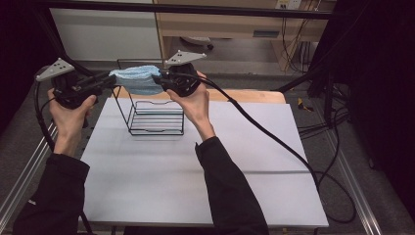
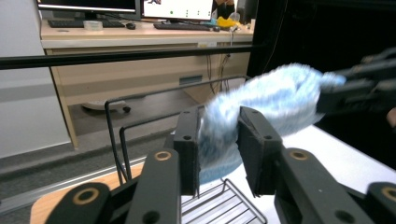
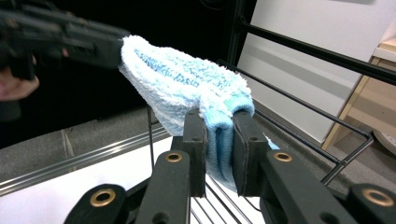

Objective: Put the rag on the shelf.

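High view: the left gripper (image 1: 103, 80) and right gripper (image 1: 162, 78) hold a fluffy blue cloth (image 1: 137, 79) stretched between them, right above the black wire rack (image 1: 155, 117). The right gripper squeezes its end tight. The left jaws look looser, so that end could slip and miss the top bar.
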Available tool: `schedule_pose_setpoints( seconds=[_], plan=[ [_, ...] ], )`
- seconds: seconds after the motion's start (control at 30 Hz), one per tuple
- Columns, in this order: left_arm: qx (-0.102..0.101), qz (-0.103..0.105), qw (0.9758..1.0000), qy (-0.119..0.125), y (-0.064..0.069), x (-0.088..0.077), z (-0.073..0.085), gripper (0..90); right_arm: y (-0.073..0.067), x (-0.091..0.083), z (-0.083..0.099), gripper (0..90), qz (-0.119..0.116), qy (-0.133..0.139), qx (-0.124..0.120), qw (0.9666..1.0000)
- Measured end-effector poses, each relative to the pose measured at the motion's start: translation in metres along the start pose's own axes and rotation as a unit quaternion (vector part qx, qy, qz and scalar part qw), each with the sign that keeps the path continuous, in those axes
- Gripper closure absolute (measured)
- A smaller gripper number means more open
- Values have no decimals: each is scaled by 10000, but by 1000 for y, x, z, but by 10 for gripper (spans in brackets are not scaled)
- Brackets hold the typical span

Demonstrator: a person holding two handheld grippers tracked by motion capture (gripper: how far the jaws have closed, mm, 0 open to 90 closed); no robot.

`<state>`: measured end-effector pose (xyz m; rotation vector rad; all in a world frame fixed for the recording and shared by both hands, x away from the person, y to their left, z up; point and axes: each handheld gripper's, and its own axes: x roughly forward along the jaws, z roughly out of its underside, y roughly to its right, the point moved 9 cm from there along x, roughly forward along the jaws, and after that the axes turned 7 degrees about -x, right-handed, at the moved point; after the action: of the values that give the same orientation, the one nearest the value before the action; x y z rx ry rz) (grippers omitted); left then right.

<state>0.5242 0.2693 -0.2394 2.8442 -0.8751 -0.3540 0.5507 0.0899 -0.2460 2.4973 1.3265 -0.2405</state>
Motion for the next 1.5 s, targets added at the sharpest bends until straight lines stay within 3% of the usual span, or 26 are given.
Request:
schedule_pose_setpoints(
  seconds=[0.07, 0.17, 0.3, 0.43, 0.53, 0.8, 1.03, 1.2, 1.33, 1.43, 1.47, 1.5],
  plan=[
    [-118, 32, 9999, 64, 1, -4, -7, 688, -1, 0, 1, 776, -8, -5, -28, 10000],
    [-143, -6, 9999, 51, 1, -5, -11, 731, -3, 0, 2, 775, -38, 9, -14, 10000],
    [-219, 17, 9995, -247, 2, -1, -12, 801, -3, -1, 6, 773, -92, 37, 38, 9999],
    [-179, 50, 9983, -547, 5, 6, -6, 893, -5, -2, 9, 762, -172, -27, -68, 9998],
    [-137, 79, 9971, -750, 7, 11, 4, 898, -6, -2, 11, 745, -214, -64, -96, 9997],
    [-19, 100, 9951, -983, 8, 16, 20, 900, -10, -4, 12, 677, -342, -115, -78, 9993],
    [41, 29, 9943, -1067, 6, 19, 28, 900, -14, -9, 9, 509, -360, -50, -81, 9993],
    [136, -26, 9935, -1127, 6, 24, 33, 900, -10, -14, 1, 456, -294, 99, 12, 9995],
    [160, -56, 9932, -1156, 4, 26, 38, 900, -9, -16, -4, 456, -302, 182, 89, 9993],
    [182, -73, 9932, -1144, 3, 27, 40, 900, -17, -12, -5, 618, -481, 90, 147, 9987],
    [188, -71, 9935, -1122, 3, 27, 40, 900, -17, -12, -5, 618, -481, 90, 147, 9987],
    [195, -75, 9936, -1106, 3, 27, 40, 900, -21, -10, -3, 678, -598, 34, 215, 9980]
  ],
)
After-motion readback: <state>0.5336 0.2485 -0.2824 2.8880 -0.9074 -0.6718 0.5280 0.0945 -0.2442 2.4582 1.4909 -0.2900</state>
